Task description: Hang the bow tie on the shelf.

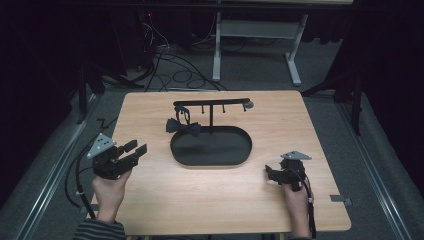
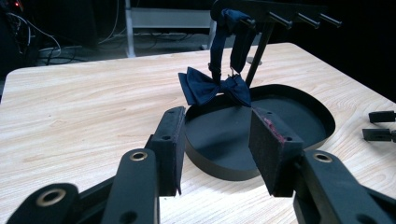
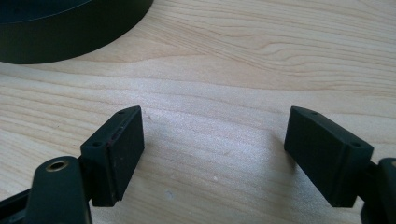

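Navy bow tie (image 1: 183, 127) hangs off rack (image 1: 211, 103) over tray (image 1: 210, 159) (grippers apart).

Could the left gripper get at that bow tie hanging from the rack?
Probably yes. The left gripper has its jaws open and pointed toward the bow tie, with bare table between them.

A light wooden counter (image 1: 150, 200) with rounded corners stands on grey carpet. At its middle rests a black oval tray (image 1: 210, 161), the base of a small hook stand (image 1: 211, 104). A dark blue bow tie (image 1: 182, 127) hangs from the stand, drooping at the tray's rim.
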